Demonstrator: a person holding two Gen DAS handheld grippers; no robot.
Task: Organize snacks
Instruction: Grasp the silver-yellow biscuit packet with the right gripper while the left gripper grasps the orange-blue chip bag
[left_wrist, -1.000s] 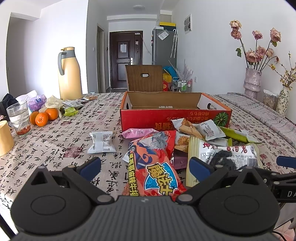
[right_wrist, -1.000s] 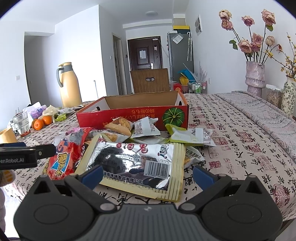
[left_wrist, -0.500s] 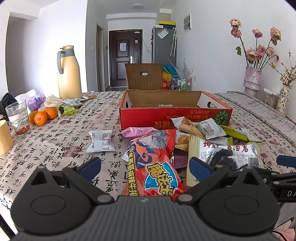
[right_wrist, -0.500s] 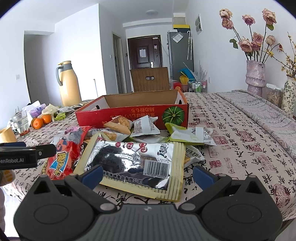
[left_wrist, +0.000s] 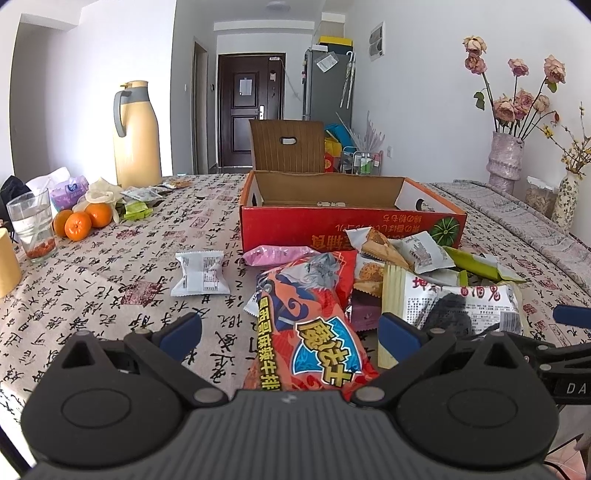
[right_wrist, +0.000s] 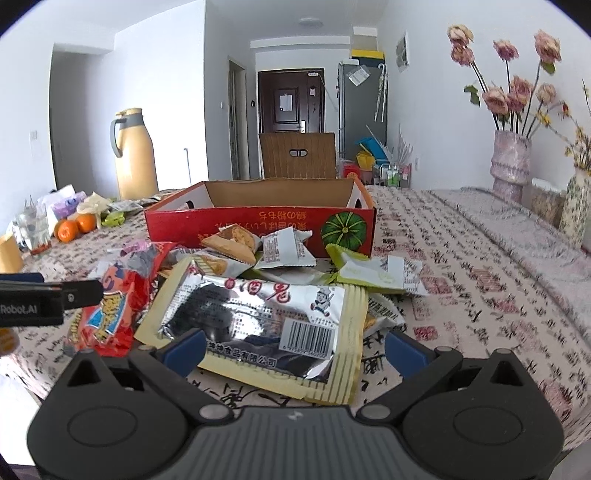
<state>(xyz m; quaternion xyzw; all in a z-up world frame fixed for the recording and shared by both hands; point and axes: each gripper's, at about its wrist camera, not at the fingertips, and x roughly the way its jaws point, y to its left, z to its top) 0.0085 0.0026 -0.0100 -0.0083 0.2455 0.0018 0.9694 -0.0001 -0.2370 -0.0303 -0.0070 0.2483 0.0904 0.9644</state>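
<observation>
Red and orange foil marks the big snack bag (left_wrist: 314, 332) lying at the near edge of the table, between the spread fingers of the left gripper (left_wrist: 290, 332), which grips nothing. Just to its right lies a silver and cream packet (right_wrist: 266, 325), framed by the equally wide, empty right gripper (right_wrist: 295, 347). Smaller wrappers (right_wrist: 284, 247) are heaped behind them against the open red cardboard box (left_wrist: 351, 225). Far left stand oranges (left_wrist: 77, 225) and a yellow thermos (left_wrist: 136, 136).

The purple packet (left_wrist: 364, 314) lies mostly buried beneath the red snack bag (left_wrist: 314, 325).
</observation>
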